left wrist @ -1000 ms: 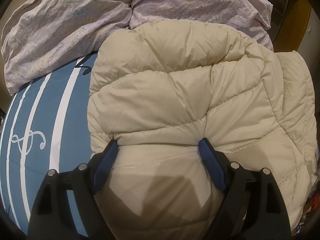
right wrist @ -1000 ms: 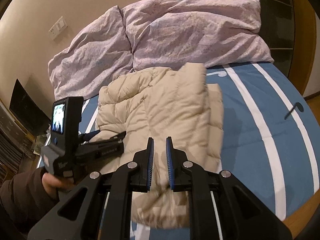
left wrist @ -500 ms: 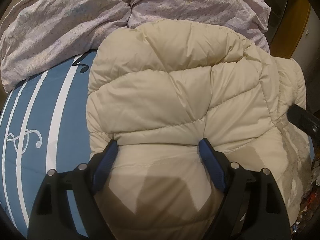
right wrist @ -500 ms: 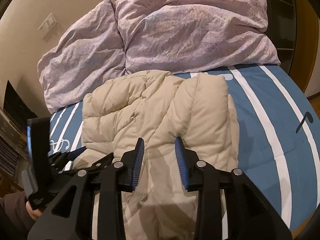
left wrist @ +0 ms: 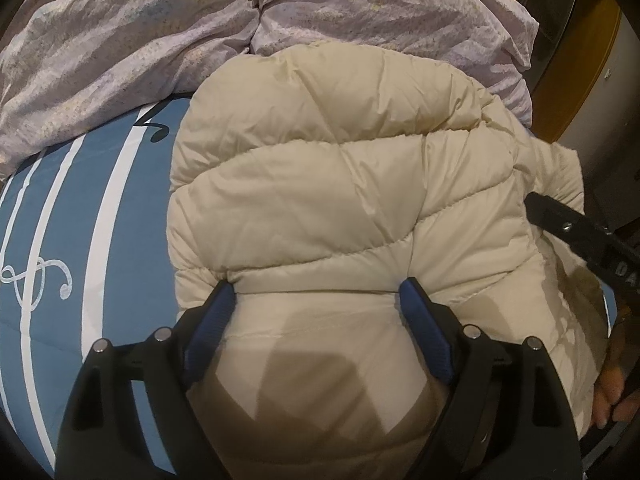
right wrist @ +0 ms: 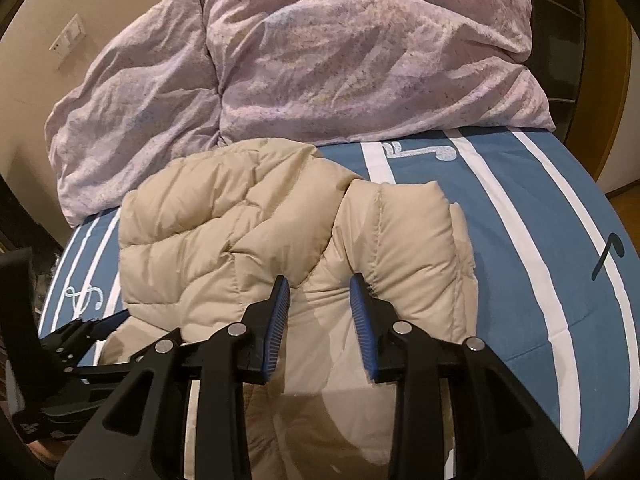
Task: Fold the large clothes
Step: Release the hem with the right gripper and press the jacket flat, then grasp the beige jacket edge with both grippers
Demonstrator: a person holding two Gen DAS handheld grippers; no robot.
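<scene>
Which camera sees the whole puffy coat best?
The right wrist view: the beige puffy coat shows from its top edge near the purple duvet down past the right gripper. The left wrist view sits close, showing mostly its quilted upper part.

Indoor light, warm and moderately dim, no glare; strong fisheye bending in both views, with black vignette in the corners; stripes on the blue bedspread (right wrist: 552,216) curve hard toward the edges; left wrist view has a sharp-edged dark shadow on the beige puffer jacket (left wrist: 320,208) between the left gripper (left wrist: 316,300) fingers; right wrist view has softer shadow below the right gripper (right wrist: 320,292); jacket quilting sharp mid-frame; lilac duvet (right wrist: 320,60) slightly soft; edges smeared.
</scene>
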